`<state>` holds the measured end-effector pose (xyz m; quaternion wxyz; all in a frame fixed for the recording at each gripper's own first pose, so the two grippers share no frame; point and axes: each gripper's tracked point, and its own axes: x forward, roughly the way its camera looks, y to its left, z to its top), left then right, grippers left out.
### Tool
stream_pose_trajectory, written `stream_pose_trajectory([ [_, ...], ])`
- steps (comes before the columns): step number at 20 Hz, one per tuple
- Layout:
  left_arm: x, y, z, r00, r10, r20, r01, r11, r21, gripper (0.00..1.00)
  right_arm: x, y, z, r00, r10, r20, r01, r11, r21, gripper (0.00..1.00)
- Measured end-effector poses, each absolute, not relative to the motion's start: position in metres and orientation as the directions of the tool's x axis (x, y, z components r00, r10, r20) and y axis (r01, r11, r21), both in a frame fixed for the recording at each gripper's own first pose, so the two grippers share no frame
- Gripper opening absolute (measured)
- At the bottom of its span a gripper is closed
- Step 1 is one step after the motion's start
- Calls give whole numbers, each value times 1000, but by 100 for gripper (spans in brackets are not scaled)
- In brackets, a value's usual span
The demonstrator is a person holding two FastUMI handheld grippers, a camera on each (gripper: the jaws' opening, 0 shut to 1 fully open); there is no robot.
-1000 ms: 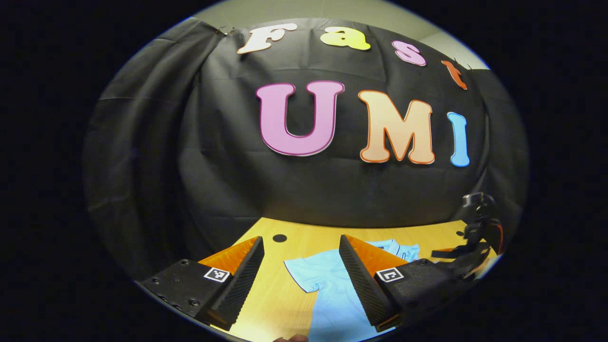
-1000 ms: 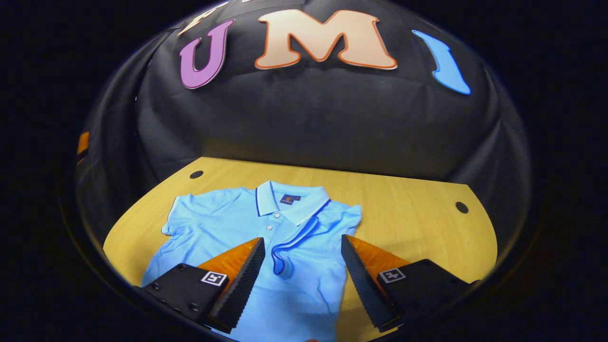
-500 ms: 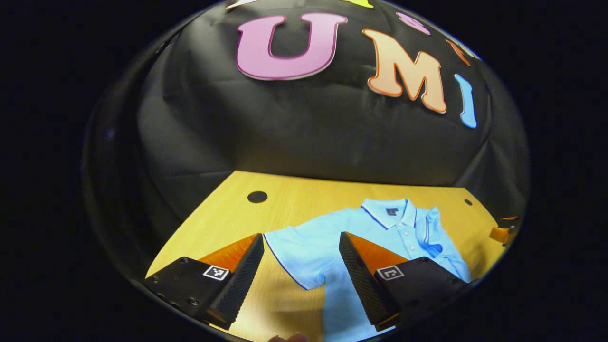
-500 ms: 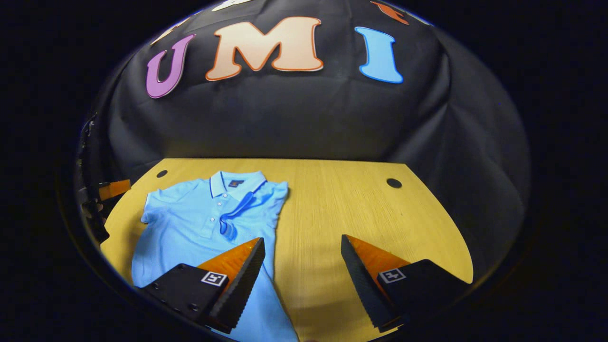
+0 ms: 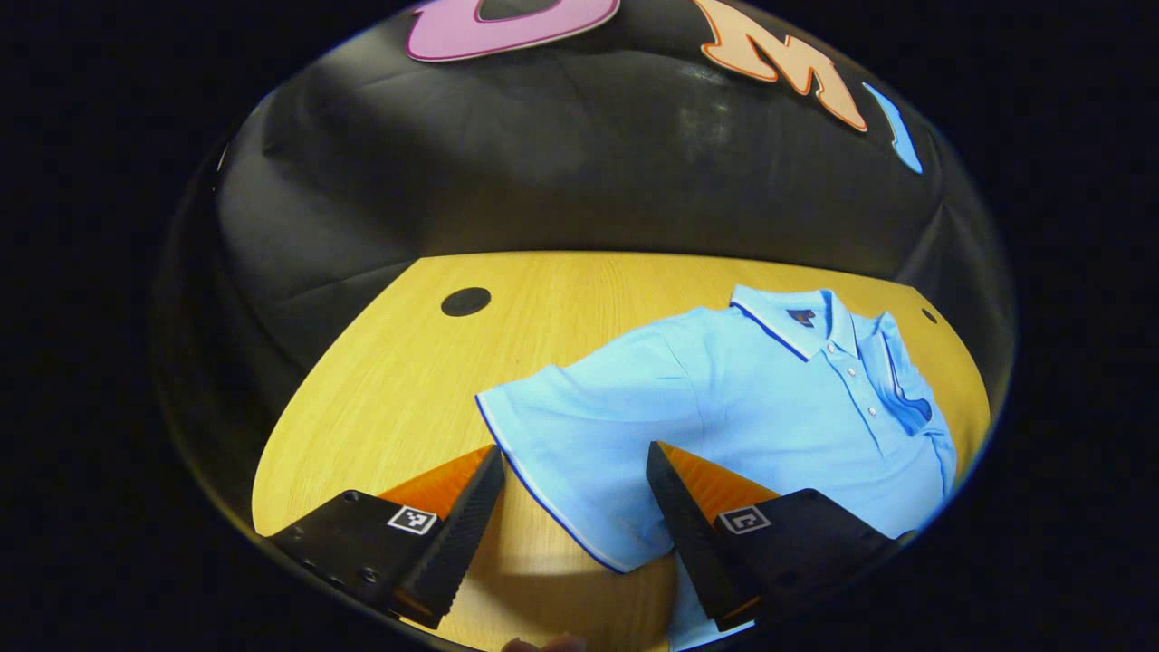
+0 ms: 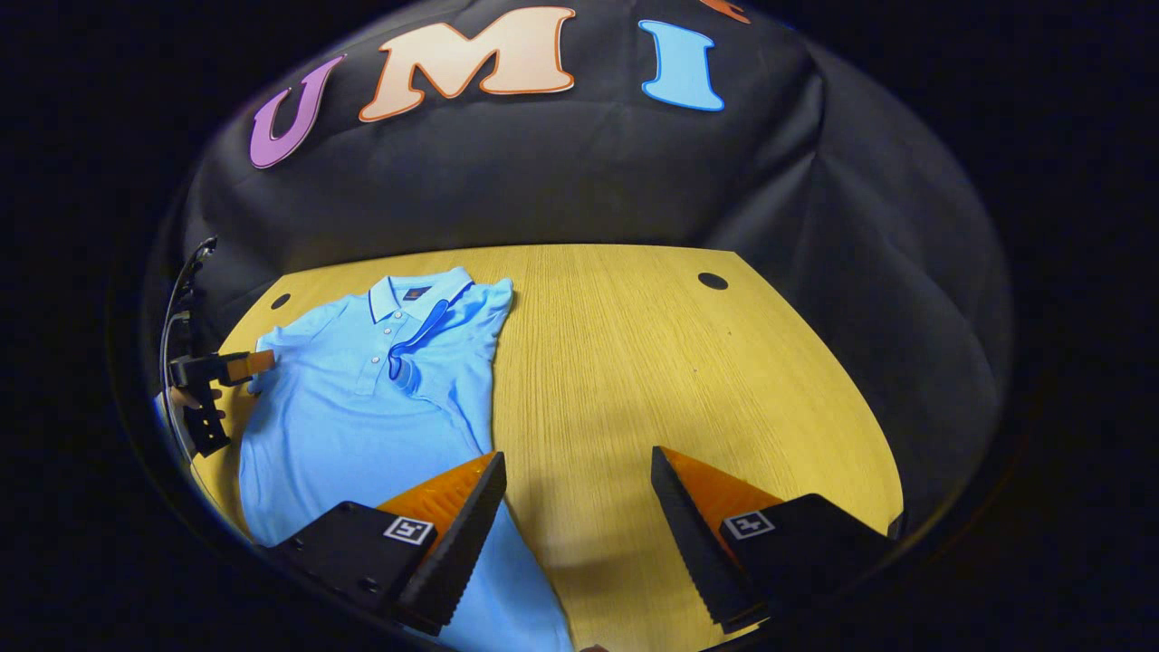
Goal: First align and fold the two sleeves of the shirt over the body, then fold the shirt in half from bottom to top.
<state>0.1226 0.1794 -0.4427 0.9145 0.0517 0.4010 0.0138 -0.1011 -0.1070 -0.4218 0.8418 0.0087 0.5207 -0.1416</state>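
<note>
Shirt (image 5: 751, 398) lies face up on the tabletop (image 5: 543, 299), one sleeve (image 6: 426, 326) already folded across the body. The other sleeve (image 5: 570, 453) lies flat; I should pinch its hem and carry it straight over. My left tongs (image 5: 575, 516) gape wide around that hem, empty. My right tongs (image 6: 575, 521) hang wide over bare wood, holding nothing.

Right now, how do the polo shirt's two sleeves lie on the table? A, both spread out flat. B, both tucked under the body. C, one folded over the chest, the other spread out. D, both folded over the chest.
C: on the shirt, one sleeve lies folded across the chest beside the collar, while the other sleeve is spread flat on the table, in front of the open left tool.
</note>
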Motion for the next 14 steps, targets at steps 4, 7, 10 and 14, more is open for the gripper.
stream_pose_trajectory([
  [4,130,166,-446,688,10,-726,53,997,64,95,-104,-102,-426,402,-223,-888,242,961,-132,100],
  [7,130,156,-448,679,-35,-733,98,994,43,64,-105,-97,-430,396,-211,-894,238,964,-121,100],
  [10,133,149,-445,684,-54,-727,102,995,22,20,-107,-92,-431,398,-196,-896,228,967,-111,100],
  [14,134,137,-437,686,-24,-727,85,995,47,0,-114,-93,-427,406,-183,-895,222,970,-98,100],
])
